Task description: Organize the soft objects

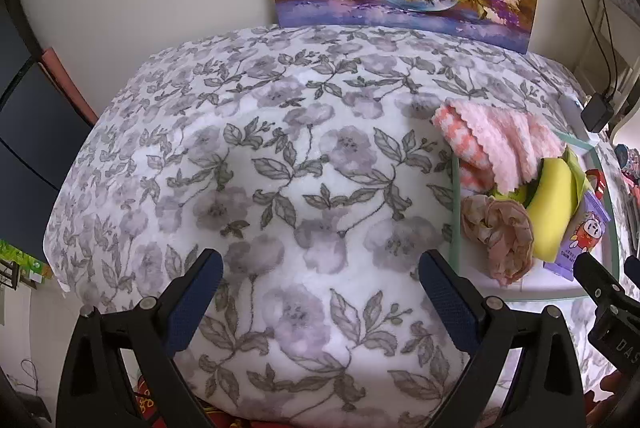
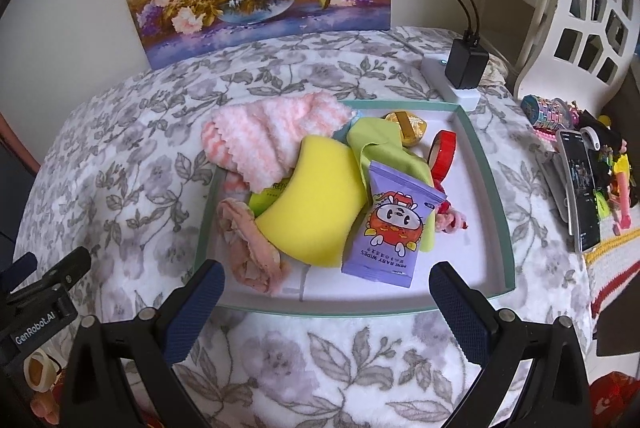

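The right gripper hangs spread and empty before the tray, as does the left gripper over the bare floral blanket. In the tray, the sponge looks light and squashy (pinch its near edge), the fuzzy pink cloth limp, the scrunchie crinkly.

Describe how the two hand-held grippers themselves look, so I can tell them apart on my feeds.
They look alike. The left hand-held gripper and the right hand-held gripper both have black triangular plastic arms with silver screws, ending in dark blue, dimpled finger pads. From the right camera, the left one's black body carries white "GenRobot.AI" lettering. No cables or sleeves show on either.
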Motion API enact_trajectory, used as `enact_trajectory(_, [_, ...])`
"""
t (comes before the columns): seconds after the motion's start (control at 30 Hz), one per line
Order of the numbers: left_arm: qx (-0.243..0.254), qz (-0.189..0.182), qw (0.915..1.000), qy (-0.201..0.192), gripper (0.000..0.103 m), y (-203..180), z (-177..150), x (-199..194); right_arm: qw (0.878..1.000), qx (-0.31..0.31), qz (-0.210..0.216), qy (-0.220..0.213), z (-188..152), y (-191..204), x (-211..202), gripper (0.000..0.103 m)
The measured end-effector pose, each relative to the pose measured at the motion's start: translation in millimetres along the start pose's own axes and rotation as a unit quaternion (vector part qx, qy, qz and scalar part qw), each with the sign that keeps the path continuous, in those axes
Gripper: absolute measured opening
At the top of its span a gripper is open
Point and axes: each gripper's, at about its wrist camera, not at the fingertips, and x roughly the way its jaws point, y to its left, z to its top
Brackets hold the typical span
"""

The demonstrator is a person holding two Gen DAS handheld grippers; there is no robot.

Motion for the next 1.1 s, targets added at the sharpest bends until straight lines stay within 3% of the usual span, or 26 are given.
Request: enact_trajectory(1.1, [0.0,0.001,1.0,0.007,0.098,2.3,3.7,9.9,1.0,-0.021,0.001,0.006,0.2,8.9,9.7,0.103])
